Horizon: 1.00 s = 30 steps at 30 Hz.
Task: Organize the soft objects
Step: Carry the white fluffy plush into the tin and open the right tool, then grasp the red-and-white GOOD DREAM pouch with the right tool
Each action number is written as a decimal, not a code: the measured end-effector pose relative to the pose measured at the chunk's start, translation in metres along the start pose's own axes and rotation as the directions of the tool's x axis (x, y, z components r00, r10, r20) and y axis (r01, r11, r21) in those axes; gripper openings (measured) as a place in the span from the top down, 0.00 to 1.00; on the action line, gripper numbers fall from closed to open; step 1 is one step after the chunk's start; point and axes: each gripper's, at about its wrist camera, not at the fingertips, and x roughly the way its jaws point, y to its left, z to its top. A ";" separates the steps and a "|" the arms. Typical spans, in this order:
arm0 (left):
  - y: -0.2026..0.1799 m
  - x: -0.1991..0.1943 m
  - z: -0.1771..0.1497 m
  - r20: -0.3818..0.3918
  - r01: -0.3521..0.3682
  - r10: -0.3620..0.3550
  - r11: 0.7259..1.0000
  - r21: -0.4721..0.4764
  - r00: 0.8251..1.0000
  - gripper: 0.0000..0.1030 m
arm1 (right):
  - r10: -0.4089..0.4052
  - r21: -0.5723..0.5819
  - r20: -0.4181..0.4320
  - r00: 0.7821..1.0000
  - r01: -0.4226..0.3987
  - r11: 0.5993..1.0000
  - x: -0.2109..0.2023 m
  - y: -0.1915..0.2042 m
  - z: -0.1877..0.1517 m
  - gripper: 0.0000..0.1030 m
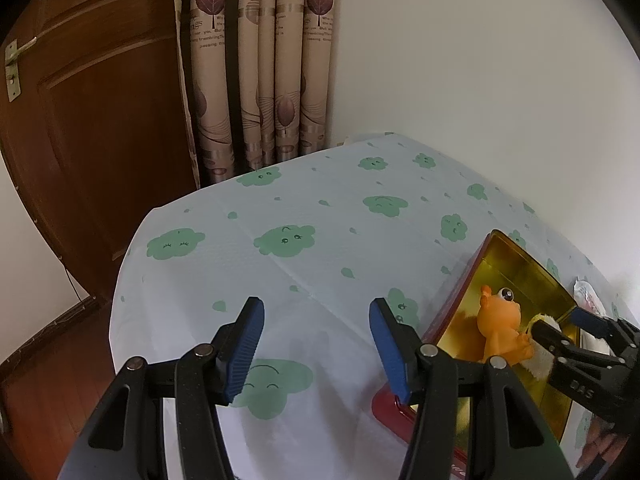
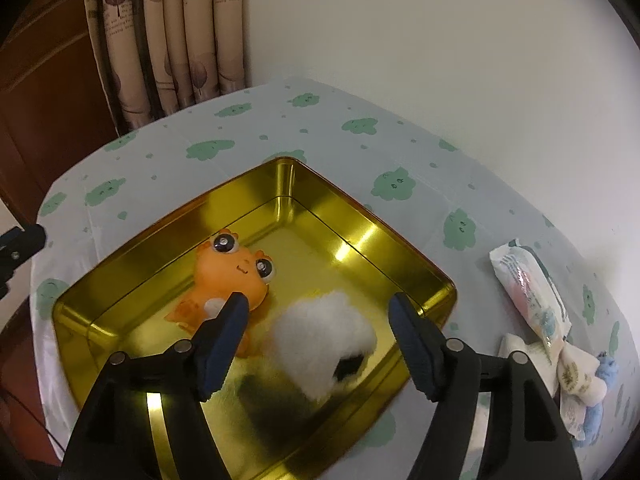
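A gold tin box (image 2: 372, 236) with a red outside (image 1: 452, 308) stands on the table. An orange big-eyed soft toy (image 2: 236, 272) (image 1: 500, 328) and a white fluffy toy (image 2: 324, 340) lie inside it. My right gripper (image 2: 316, 340) is open above the box, its fingers on either side of the white toy, not touching it. It also shows in the left wrist view (image 1: 560, 324). My left gripper (image 1: 316, 344) is open and empty over the tablecloth, left of the box.
A table with a white cloth printed with green clouds (image 1: 320, 216) stands against a white wall. A plastic packet (image 2: 528, 284), a white cloth item (image 2: 576, 376) and a blue soft toy (image 2: 604, 376) lie right of the box. Curtain (image 1: 260, 64) and brown door (image 1: 92, 120) behind.
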 end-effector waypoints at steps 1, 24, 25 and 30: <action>0.000 0.000 0.000 0.000 0.002 -0.002 1.000 0.001 1.000 0.46 | 0.008 0.011 0.006 1.000 -0.008 1.000 -0.006 -0.002 -0.003 0.33; -0.020 -0.002 -0.007 0.015 -0.002 0.000 0.996 0.089 1.000 0.46 | -0.176 0.280 -0.073 0.982 0.190 0.941 -0.075 -0.152 -0.142 0.10; -0.021 -0.002 -0.008 0.017 -0.002 0.000 0.996 0.094 1.000 0.46 | -0.182 0.294 -0.085 0.980 0.200 0.935 -0.073 -0.158 -0.148 0.10; -0.029 -0.005 -0.010 0.039 -0.011 0.006 0.992 0.129 0.999 0.46 | -0.184 0.316 -0.107 0.977 0.209 0.926 -0.065 -0.172 -0.163 0.07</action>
